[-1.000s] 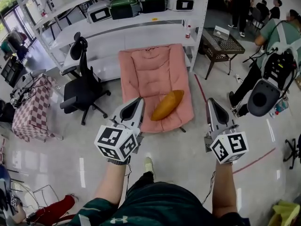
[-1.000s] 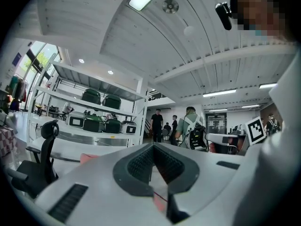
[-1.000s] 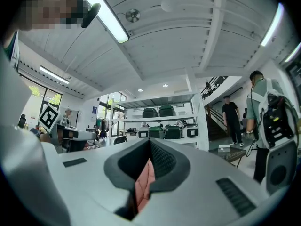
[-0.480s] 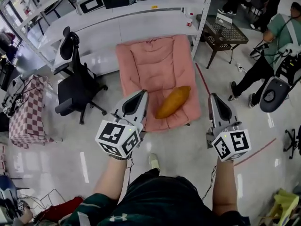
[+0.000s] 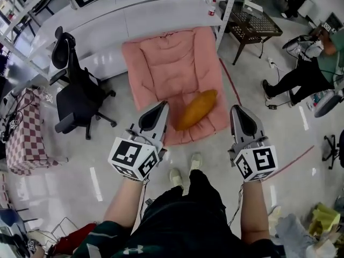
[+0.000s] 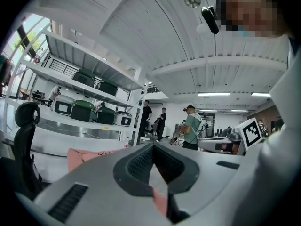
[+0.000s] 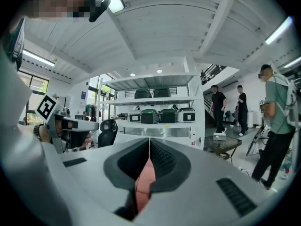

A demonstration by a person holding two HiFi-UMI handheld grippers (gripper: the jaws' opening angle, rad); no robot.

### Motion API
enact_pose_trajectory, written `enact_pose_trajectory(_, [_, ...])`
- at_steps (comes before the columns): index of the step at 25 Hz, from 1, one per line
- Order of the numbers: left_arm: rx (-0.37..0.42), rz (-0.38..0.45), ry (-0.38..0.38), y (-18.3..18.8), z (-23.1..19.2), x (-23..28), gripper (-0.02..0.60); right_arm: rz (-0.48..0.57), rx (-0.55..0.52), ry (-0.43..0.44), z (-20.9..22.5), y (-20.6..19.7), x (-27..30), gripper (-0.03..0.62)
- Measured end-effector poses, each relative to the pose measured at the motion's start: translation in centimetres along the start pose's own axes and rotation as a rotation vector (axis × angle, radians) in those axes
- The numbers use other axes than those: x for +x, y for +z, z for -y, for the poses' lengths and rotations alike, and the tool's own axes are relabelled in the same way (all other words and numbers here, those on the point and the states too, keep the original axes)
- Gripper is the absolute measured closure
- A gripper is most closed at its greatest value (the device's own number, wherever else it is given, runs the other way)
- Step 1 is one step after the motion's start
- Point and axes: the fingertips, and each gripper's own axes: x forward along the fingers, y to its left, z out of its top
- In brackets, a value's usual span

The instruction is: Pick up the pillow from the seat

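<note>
An orange, oblong pillow (image 5: 196,109) lies slantwise on the front part of the pink padded seat (image 5: 172,63), which sits low on the floor. My left gripper (image 5: 163,105) is held out level just left of the pillow, its jaws shut and empty. My right gripper (image 5: 235,109) hovers to the right of the seat's front corner, also shut and empty. Neither touches the pillow. In the left gripper view the seat (image 6: 84,157) shows pink beyond the closed jaws of the left gripper (image 6: 151,147). The right gripper (image 7: 149,141) shows its tips together.
A black office chair (image 5: 75,95) stands left of the seat, white shelving (image 5: 123,23) behind it. A checkered table (image 5: 24,130) is at far left, a dark mesh table (image 5: 255,23) at back right. A person (image 5: 306,71) sits at right. My shoes (image 5: 185,171) stand before the seat.
I have stepped closer to the seat; both grippers moved forward and lower, side by side. The pillow now lies between their tips in the head view. Both stayed shut.
</note>
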Motion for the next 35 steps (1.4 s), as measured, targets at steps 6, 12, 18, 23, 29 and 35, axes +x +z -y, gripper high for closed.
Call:
enact_pose_trajectory(6, [0.007,-0.019,0.001,-2.1,-1.8,3.7,0.581,-0.076,-0.027,0.024,1.7,-4.9,4.3,0.589])
enact_pose_trajectory(12, [0.024,-0.044,0.003,-4.2,-3.6,8.0,0.581,-0.159,-0.042,0.059,3.5,-9.8,8.9,0.589])
enact_pose_trajectory(18, [0.013,-0.071,0.016,-7.6,-5.7,12.4,0.581,-0.232,-0.042,0.103,5.6,-15.1,13.1,0.588])
enact_pose_trajectory(23, [-0.007,-0.135,0.032,-11.6,-7.1,15.5,0.581,-0.300,-0.018,0.132,7.3,-20.0,15.6,0.586])
enact_pose_trajectory(29, [-0.028,-0.197,0.053,-15.4,-8.7,18.4,0.581,-0.396,-0.033,0.192,9.2,-26.3,18.5,0.549])
enact_pose_trajectory(35, [-0.041,-0.245,0.050,-18.9,-9.8,20.8,0.581,-0.482,-0.118,0.301,9.7,-32.5,20.8,0.500])
